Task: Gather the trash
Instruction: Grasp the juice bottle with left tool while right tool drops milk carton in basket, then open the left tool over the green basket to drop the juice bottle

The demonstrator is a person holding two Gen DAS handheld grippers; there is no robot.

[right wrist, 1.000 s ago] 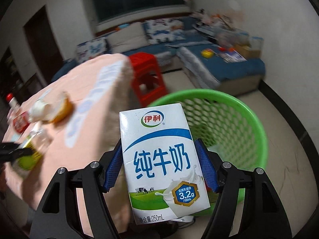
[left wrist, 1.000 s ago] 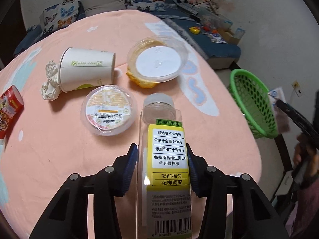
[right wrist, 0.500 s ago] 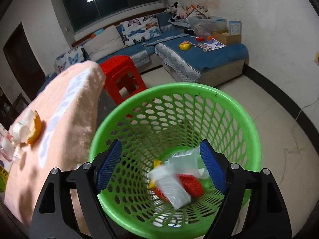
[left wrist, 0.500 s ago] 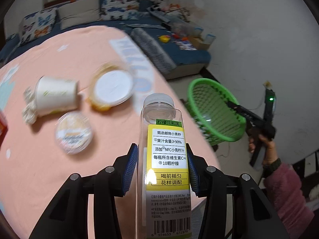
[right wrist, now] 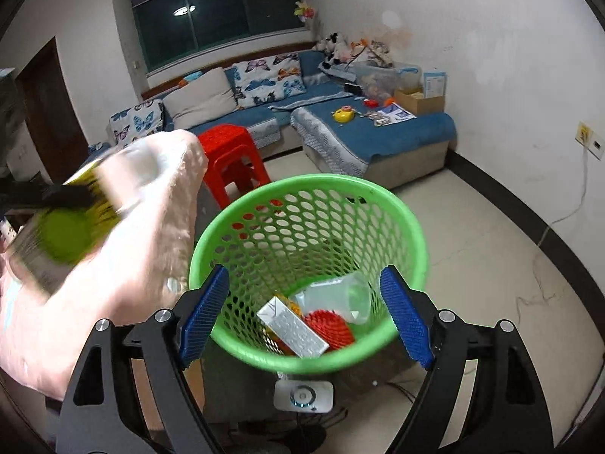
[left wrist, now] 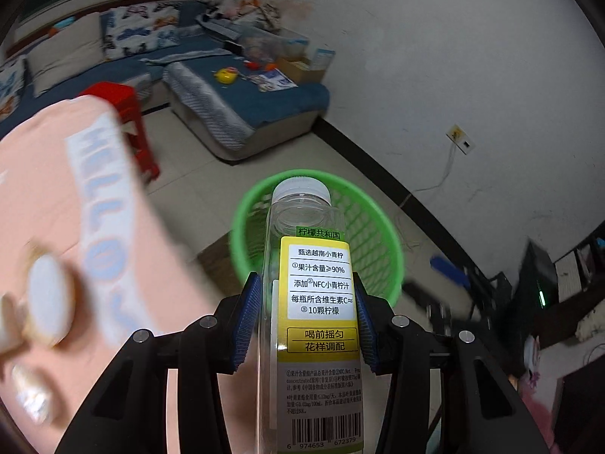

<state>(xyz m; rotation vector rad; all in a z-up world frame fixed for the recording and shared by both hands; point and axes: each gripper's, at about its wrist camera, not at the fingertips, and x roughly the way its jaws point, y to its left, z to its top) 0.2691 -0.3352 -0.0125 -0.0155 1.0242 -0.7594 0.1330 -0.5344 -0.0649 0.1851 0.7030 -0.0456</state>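
My left gripper is shut on a clear plastic bottle with a yellow label and white cap. The bottle points toward the green mesh basket on the floor past the table edge. My right gripper is open and empty, held just above the same basket's rim. Inside the basket lie a milk carton, a red mesh piece and clear plastic. The bottle shows blurred at the left of the right wrist view.
The pink-clothed table is at the left, with blurred lidded containers on it. A red stool stands behind the basket. A blue sofa lines the far wall. A white device sits on the floor below the basket.
My right gripper opened and dropped the milk carton into the basket. My left gripper swung right from over the table toward the basket, still holding the bottle.
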